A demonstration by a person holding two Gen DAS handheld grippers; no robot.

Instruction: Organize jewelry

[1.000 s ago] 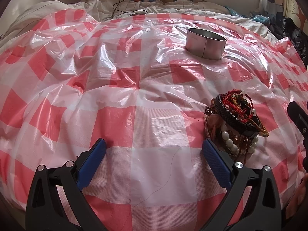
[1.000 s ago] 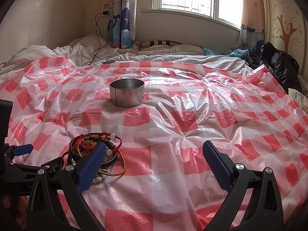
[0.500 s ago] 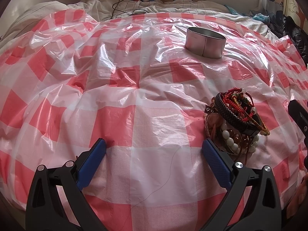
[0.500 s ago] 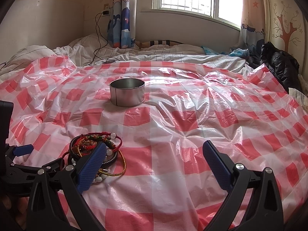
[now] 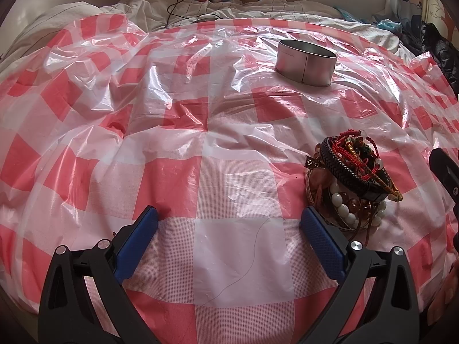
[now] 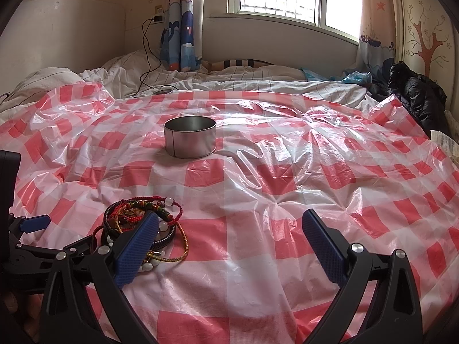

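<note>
Both tongs are spread wide and hold nothing. The left tongs (image 5: 229,243) hover low over the checked plastic sheet (image 5: 200,143) on the bed, with the pile of bracelets (image 5: 354,175) just beside the right blue pad, at about two o'clock in the left wrist view. The right tongs (image 6: 229,246) stand on the far side of the pile; in the right wrist view the bracelets (image 6: 143,215) sit at about ten o'clock, partly behind the left pad.

The round metal tin (image 6: 190,137) stands open and upright at twelve o'clock, well apart from the pile, and looks like the place to put them.

I'd judge the step is a first pick. The strands are tangled, so take one outer loop, such as the black braided band (image 5: 341,166), close gently, and lift slowly so the rest slides off. The sheet is slippery and crinkled; avoid pinching it.
</note>
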